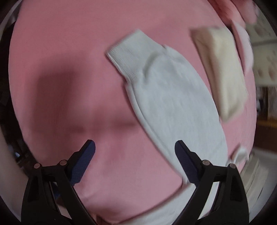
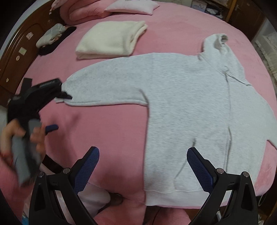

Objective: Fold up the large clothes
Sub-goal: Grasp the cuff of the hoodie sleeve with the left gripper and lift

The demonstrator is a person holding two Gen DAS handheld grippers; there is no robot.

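A light grey zip hoodie point(image 2: 181, 97) lies spread flat on the pink bed point(image 2: 107, 131), hood point(image 2: 216, 45) at the upper right and one sleeve point(image 2: 103, 83) stretched to the left. My right gripper point(image 2: 142, 152) stands open above the body's left edge near the hem, nothing between its fingers. In the right wrist view a hand holds my left gripper point(image 2: 58, 111) at the sleeve's cuff end. The blurred left wrist view shows the ribbed cuff point(image 1: 128, 57) and sleeve point(image 1: 173, 107) ahead of my open left gripper point(image 1: 135, 145), whose right finger point(image 1: 187, 161) overlaps the sleeve's edge.
A folded cream garment point(image 2: 112, 38) lies beyond the sleeve, also seen as a cream garment point(image 1: 223, 69). Pillows point(image 2: 133, 7) and a pink folded blanket point(image 2: 83, 13) sit at the bed's head. A wooden headboard point(image 2: 17, 57) runs along the left, with small dark and grey items point(image 2: 52, 34) beside it.
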